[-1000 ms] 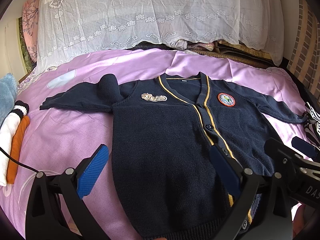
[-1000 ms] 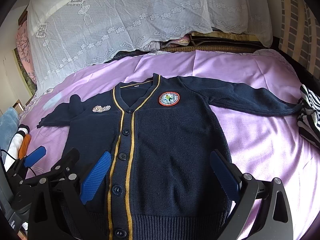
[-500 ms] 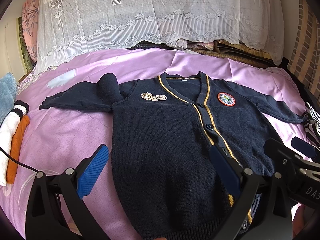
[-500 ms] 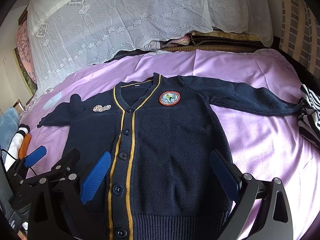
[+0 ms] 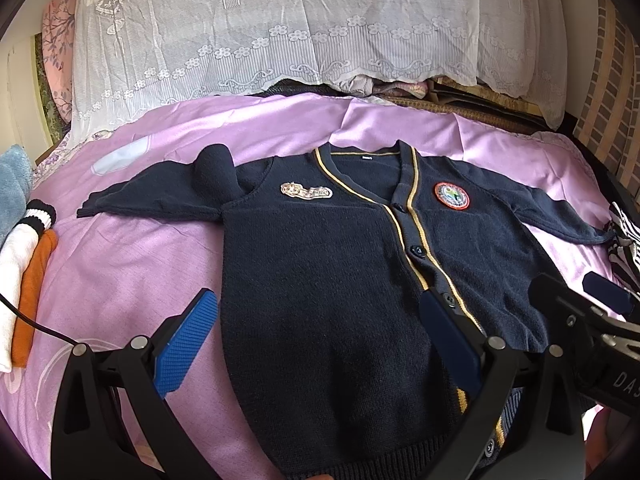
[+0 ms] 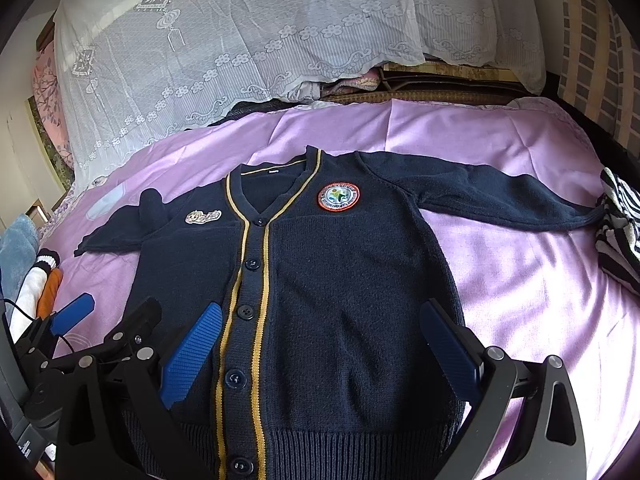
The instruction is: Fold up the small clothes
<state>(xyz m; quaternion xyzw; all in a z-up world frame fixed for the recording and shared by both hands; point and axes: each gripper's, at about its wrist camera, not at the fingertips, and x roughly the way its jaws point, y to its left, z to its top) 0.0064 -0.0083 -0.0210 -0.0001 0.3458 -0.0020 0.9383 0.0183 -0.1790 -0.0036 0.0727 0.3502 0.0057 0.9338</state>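
- The cardigan (image 6: 340, 300) lies flat on the bed (image 6: 540, 300), front up, collar toward the far end.
- A folded stack (image 5: 28, 280) lies left of it.
- A striped garment (image 6: 618, 224) lies at its right cuff.
- Lace cloth (image 6: 240, 40) hangs behind the bed.
- Both grippers (image 5: 320, 344) (image 6: 320, 352) hover over the hem.

Black grippers, blue-padded jaws

Left gripper (image 5: 316, 348) and right gripper (image 6: 320, 356) share matte black angular frames with triangular cut-outs, silver screws at the pivots, and ribbed blue pads (image 6: 192, 356); white letters "DAS" mark the right one's body.
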